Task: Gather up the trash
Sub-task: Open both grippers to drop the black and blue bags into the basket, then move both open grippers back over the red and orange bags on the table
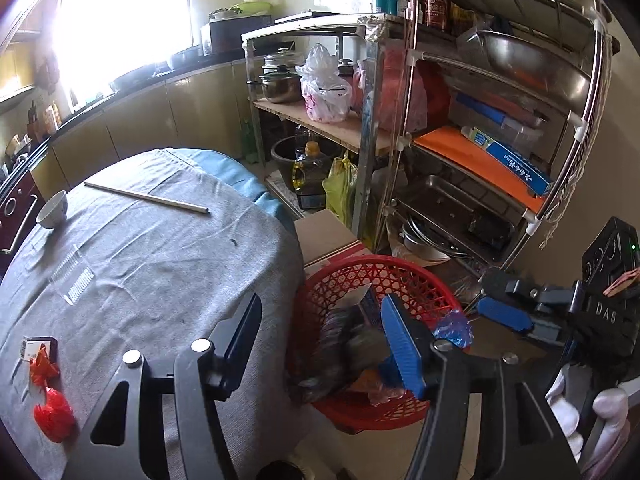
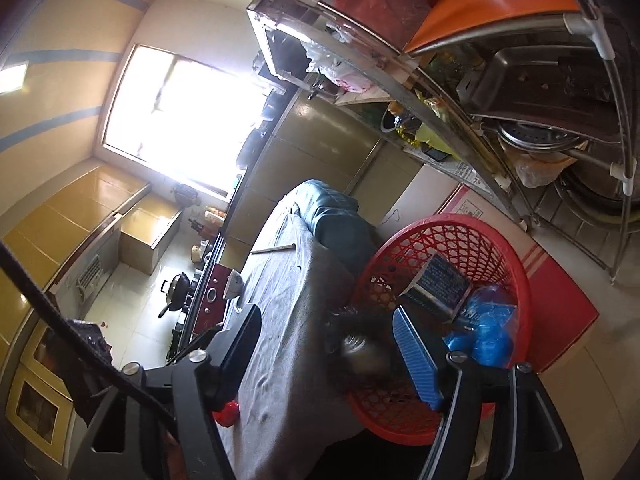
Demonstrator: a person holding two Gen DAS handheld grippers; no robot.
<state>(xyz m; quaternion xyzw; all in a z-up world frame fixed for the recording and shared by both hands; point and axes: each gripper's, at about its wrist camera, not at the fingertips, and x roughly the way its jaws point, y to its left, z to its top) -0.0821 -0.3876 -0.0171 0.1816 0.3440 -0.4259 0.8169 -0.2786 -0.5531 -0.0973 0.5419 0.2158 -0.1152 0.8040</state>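
Trash: some is already lying in the red basket (image 1: 416,280) beside the table (image 1: 160,248) — a small box (image 2: 438,282), a blue bag (image 2: 486,326), a blurred dark item.
Left gripper (image 1: 320,344): you are holding it part open over the basket's near rim, nothing between the jaws.
Right gripper (image 2: 328,350): you are hovering it by the basket too, jaws apart, gripping nothing.
Left to do: red wrappers (image 1: 50,408) and a card (image 1: 38,349) are still sitting on the table — you are partway through.

Daylight from the window (image 1: 120,20) blows out to glare; fisheye edges bend, basket (image 2: 500,240) contents blur.
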